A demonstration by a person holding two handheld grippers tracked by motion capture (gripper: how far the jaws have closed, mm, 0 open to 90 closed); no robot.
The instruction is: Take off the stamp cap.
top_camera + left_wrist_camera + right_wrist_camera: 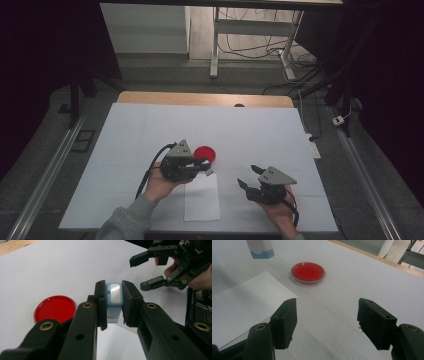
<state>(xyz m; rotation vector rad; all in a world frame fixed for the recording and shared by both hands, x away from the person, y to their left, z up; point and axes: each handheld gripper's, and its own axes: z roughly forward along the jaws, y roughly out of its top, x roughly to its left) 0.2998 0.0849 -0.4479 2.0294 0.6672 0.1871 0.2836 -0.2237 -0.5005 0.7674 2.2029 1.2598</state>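
Left tongs (113, 303) clamp blue-and-white block (114, 302) beside red dish (55, 308).

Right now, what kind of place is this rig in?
Likely a lab or data-collection workspace, not a home. A table covered in white sheeting, metal rails on the floor beside it, and a desk frame behind with loose cables hanging under it.

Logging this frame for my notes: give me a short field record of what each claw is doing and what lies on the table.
left claw: shut on blue stamp, held above the table
right claw: open, nothing between its jaws
red dish: on the table, beside the left claw
paper sheet: flat, between the hands
table: white cover
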